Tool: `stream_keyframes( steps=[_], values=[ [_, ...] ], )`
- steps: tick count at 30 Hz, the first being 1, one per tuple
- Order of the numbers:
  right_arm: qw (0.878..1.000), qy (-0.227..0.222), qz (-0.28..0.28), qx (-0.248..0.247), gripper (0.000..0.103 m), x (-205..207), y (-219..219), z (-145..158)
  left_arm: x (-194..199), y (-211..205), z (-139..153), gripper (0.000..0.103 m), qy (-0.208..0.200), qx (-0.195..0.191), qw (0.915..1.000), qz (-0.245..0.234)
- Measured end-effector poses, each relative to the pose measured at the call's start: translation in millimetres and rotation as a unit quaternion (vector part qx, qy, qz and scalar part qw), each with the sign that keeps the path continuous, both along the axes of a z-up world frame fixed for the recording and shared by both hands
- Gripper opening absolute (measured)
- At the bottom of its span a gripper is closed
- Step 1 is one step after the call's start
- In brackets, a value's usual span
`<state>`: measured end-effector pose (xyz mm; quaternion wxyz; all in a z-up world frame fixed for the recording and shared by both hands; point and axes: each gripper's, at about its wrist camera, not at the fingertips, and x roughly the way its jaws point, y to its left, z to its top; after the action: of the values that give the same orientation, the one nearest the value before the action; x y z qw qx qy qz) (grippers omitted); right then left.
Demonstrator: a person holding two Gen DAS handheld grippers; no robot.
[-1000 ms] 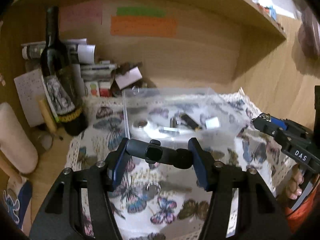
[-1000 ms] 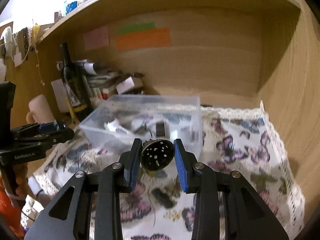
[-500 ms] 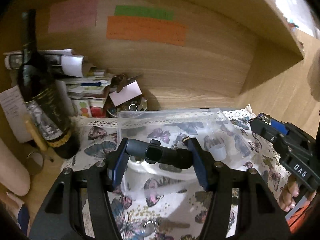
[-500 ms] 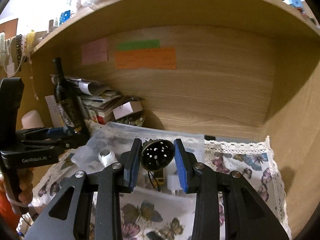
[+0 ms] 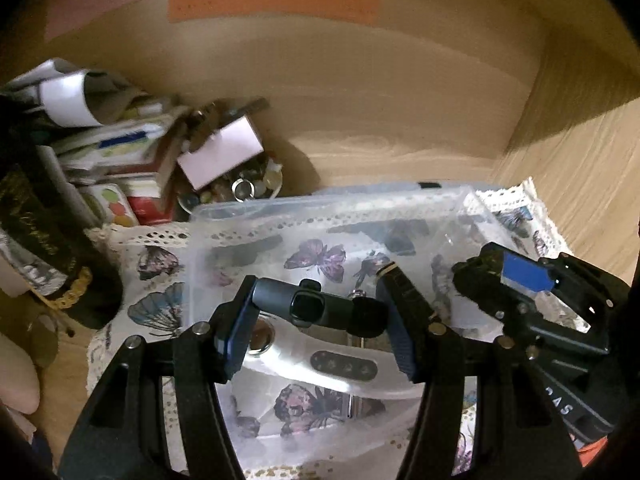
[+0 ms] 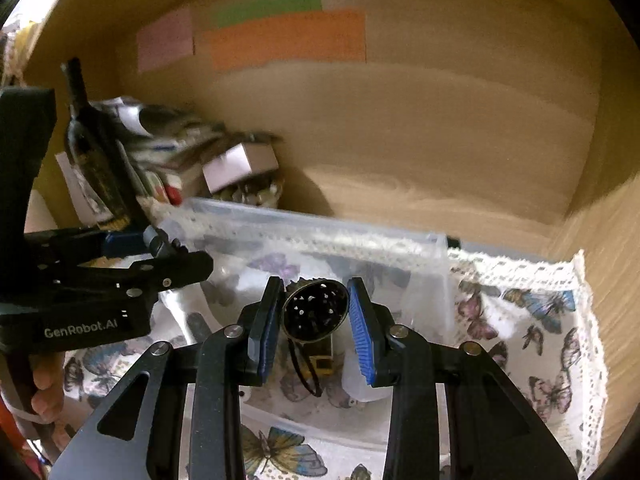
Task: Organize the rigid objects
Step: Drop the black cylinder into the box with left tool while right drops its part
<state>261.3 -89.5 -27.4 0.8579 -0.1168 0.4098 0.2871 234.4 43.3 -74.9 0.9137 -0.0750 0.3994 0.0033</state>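
Note:
My left gripper (image 5: 318, 306) is shut on a dark grey cylinder (image 5: 276, 298) that lies crosswise between its blue pads. It hangs over the clear plastic box (image 5: 320, 206), where a white band with a dark panel (image 5: 344, 364) and a round metal piece (image 5: 260, 338) lie. My right gripper (image 6: 314, 314) is shut on a round dark perforated metal disc (image 6: 316, 308) above the same clear box (image 6: 320, 228). Under it lie a small yellow-black item with a black cord (image 6: 320, 364) and a white piece (image 6: 360, 390). Each gripper shows in the other's view: right gripper (image 5: 520, 284), left gripper (image 6: 176, 260).
The box stands on a butterfly cloth (image 6: 532, 320) inside a wooden alcove. A dark wine bottle (image 6: 94, 152), stacked books and papers (image 5: 120, 148), a small white carton (image 5: 220, 152) and a dish of small bits (image 5: 240, 192) crowd the back left. A wooden side wall (image 5: 580, 184) is close on the right.
Both grippers have moved forward and down, from in front of the box to over its inside. Each still holds its object.

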Motion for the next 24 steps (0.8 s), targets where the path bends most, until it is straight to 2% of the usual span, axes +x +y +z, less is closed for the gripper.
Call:
stream_keyframes(
  steps=[6,8,12,15,18,24],
  values=[
    [0.999,0.023,-0.007,-0.021,0.030,8.9,1.9,-17.5,12.8,-5.2,-16.5,0.059,0.019,0.000,0.9998,-0.002],
    [0.999,0.026,-0.008,-0.026,0.030,10.2,2.3,-20.9,12.3,-7.8,-17.2,0.059,0.017,0.010,0.9998,-0.001],
    [0.999,0.031,-0.008,-0.028,0.030,10.6,4.4,-22.1,11.7,-6.9,-16.5,0.060,0.017,0.007,0.9998,-0.002],
    [0.999,0.031,-0.008,-0.026,0.032,10.3,4.6,-19.3,7.7,-3.6,-11.7,0.066,0.012,0.002,0.9999,0.005],
    [1.000,0.023,-0.008,-0.017,0.038,7.1,2.7,-10.7,3.0,-0.6,-4.1,0.070,0.002,0.001,0.9999,0.010],
    [1.000,-0.006,-0.004,0.003,0.042,-6.4,-3.0,15.7,-21.6,1.0,20.7,0.082,-0.037,0.017,0.9990,0.017]
  ],
)
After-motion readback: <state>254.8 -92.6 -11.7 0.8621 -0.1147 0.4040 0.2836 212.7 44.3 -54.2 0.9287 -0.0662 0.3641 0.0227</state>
